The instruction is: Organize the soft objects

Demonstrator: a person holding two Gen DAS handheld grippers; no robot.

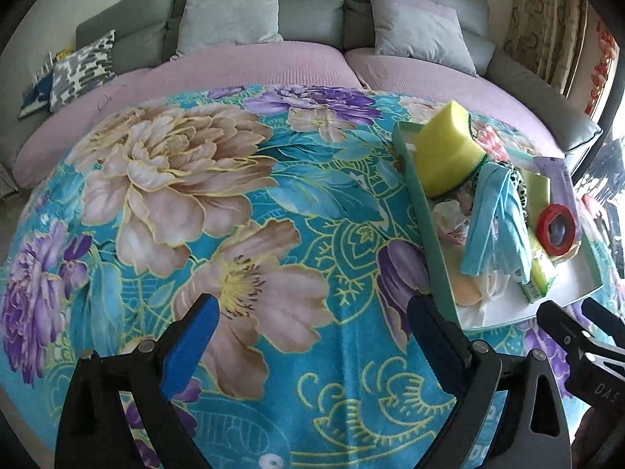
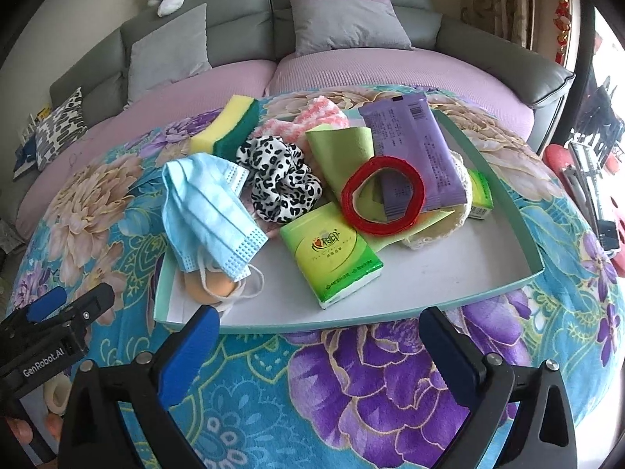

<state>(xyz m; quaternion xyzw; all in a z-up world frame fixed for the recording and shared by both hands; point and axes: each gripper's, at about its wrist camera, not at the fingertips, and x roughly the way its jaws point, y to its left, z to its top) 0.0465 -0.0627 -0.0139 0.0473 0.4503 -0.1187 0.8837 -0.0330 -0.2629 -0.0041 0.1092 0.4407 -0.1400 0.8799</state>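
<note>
On tray: 1 mask, 1 sponge, 2 tissue pks.

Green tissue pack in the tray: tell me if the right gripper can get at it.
Probably yes: the right gripper is open, facing the green tissue pack, which lies on top with only the low tray rim between.

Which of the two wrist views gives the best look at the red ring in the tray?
The right wrist view. There the red ring lies face-up near the middle of the tray, its whole loop visible over the purple packet. The left wrist view shows the ring small and distorted at the frame's right edge.
</note>
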